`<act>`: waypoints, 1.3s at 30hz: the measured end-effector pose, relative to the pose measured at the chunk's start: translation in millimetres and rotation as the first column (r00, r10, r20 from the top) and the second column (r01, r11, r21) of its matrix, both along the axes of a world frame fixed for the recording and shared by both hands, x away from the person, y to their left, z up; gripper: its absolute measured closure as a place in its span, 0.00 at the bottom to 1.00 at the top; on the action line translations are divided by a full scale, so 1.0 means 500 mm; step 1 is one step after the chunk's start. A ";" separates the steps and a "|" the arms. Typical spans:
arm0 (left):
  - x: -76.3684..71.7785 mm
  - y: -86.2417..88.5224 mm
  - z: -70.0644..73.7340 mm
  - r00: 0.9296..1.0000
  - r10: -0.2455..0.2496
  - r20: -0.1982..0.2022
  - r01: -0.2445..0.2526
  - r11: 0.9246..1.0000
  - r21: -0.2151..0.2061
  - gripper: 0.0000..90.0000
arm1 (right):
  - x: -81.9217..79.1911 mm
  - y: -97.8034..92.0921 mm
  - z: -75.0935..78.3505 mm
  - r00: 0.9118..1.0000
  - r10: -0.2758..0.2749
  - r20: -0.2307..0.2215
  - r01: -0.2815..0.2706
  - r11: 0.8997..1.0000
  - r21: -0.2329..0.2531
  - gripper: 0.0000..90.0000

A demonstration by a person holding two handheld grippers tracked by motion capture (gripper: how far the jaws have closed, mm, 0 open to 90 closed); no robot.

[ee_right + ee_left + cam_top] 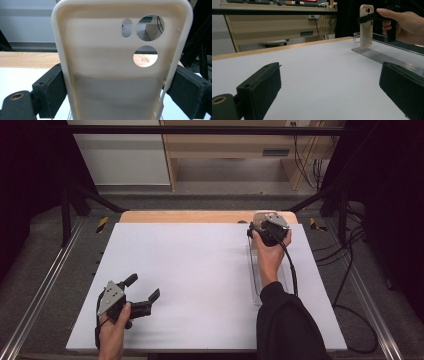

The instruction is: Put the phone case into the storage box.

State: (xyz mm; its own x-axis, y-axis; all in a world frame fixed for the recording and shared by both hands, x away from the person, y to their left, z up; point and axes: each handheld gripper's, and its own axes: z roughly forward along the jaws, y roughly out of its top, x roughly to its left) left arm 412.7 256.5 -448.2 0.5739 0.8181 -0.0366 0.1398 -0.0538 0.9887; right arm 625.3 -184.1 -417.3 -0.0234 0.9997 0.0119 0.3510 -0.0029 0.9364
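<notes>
- Phone case (120, 75): cream, long axis upright, over the clear tray (387, 56) at the table's (200, 270) far right.
- Right gripper (270, 231): fingers clamp its side edges.
- Left gripper (142, 292): wide open, empty, well apart.

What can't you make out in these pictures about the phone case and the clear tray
- Phone case bottom end: cut off by the lower edge in the right gripper view.
- Whether it touches the clear tray: unclear in the left gripper view.
- Tray in the high view: partly hidden by the right forearm.
</notes>
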 end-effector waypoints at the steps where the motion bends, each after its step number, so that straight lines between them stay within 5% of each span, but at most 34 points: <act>1: 0.000 0.000 0.000 1.000 -0.001 0.000 0.001 1.000 0.001 0.04 | 0.000 0.000 0.000 1.000 0.000 -0.001 0.000 1.000 0.004 0.12; 39: 0.001 -0.003 -0.001 1.000 -0.011 -0.003 0.011 1.000 0.003 0.04 | 0.008 0.001 -0.014 0.999 0.012 -0.044 -0.011 1.000 0.008 0.12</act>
